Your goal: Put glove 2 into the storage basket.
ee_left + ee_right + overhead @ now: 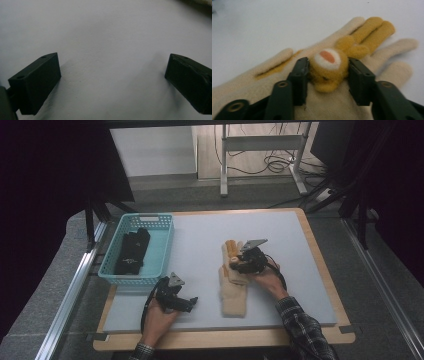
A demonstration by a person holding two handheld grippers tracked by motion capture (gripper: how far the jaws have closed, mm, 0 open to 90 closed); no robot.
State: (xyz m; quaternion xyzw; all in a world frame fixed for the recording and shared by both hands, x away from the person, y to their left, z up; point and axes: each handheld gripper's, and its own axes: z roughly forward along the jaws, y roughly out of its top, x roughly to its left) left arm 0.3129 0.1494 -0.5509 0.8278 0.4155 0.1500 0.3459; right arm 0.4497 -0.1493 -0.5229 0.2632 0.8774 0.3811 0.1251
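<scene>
Cream knit glove (234,285) lies lengthwise on the tabletop (200,245), fingers pointing away; right gripper (327,68) jaws clench its yellow animal head (328,68); left gripper (112,82) jaws released.

A: What colour is the glove (234,287)?

B: Cream, with two fingers in mustard yellow. The knitted animal head (328,68) on its back is the same yellow, with a white muzzle and an orange-pink patch in the middle of it.

A: And the basket (162,251)?

B: Pale turquoise, with a grid of holes in its walls. The gloves (132,251) inside are black.

A: The table?

B: A light grey mat (200,245) on a pale wood board (225,338).

A: The tools?

B: The right gripper (327,75) and the left gripper (194,302) are both black, each topped by a grey plate.

A: Any pattern on clothing?

B: The right sleeve (302,327) is a dark plaid with thin light lines.
</scene>
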